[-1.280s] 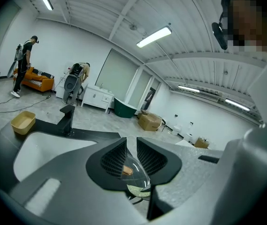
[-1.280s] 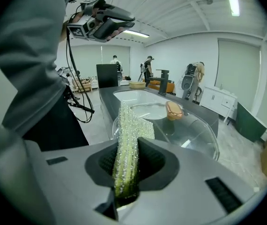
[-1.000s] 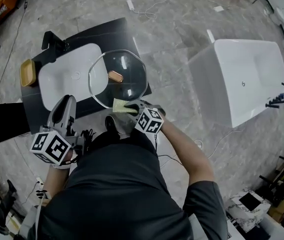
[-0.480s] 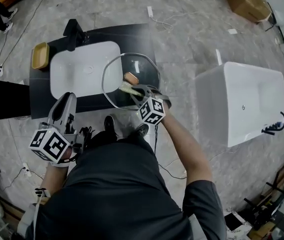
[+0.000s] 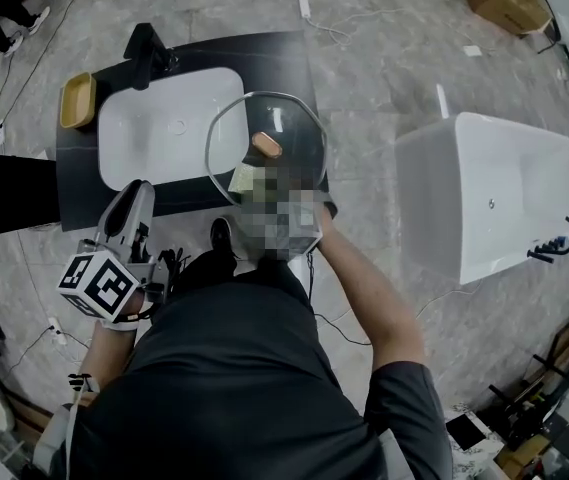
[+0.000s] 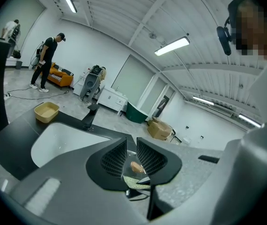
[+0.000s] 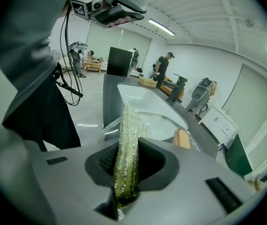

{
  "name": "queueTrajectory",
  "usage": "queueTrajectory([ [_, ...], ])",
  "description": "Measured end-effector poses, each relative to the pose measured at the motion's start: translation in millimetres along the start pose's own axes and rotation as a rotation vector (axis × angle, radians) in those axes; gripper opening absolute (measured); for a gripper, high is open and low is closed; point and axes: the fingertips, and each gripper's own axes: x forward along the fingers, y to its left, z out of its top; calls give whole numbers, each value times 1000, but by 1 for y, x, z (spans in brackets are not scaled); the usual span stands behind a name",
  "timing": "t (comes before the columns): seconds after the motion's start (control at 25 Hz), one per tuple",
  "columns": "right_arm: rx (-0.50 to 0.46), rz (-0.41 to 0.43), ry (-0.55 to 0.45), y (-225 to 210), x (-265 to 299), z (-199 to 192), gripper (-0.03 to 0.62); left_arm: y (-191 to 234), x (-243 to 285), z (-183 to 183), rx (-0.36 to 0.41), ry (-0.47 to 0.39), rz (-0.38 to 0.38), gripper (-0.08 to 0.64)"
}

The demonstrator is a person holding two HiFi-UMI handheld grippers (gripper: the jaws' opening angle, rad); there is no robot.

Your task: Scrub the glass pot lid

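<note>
- The glass pot lid (image 5: 286,128) is seen flat on the desk (image 5: 274,53), overlapping the basin (image 5: 154,133).
- A green scrub pad (image 7: 126,158) is clamped in the right gripper (image 7: 127,165) at the lid's near rim.
- The left gripper (image 6: 132,154) is held aside, its jaws slightly apart and empty.
- Scrubbing is judged under way; the share left cannot be told.

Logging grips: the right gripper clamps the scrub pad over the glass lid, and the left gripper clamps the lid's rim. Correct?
No. The left gripper clamps nothing: the left gripper view shows its jaws apart and empty, short of the glass lid. The right gripper does clamp the scrub pad.
</note>
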Motion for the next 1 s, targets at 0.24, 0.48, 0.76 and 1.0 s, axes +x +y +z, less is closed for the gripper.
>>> queueTrajectory([
  [0.24, 33, 16, -6, 28, 0, 4, 55, -13, 15, -1, 17, 30, -57, 69],
  [0.48, 60, 34, -4, 53, 1, 7, 55, -28, 31, -1, 35, 59, -109, 69],
  [0.76, 98, 132, -34, 72, -8, 16, 55, -38, 36, 0, 19, 59, -126, 69],
  [1.0, 66, 126, -135, 34, -5, 89, 55, -4, 24, 11, -35, 27, -90, 69],
])
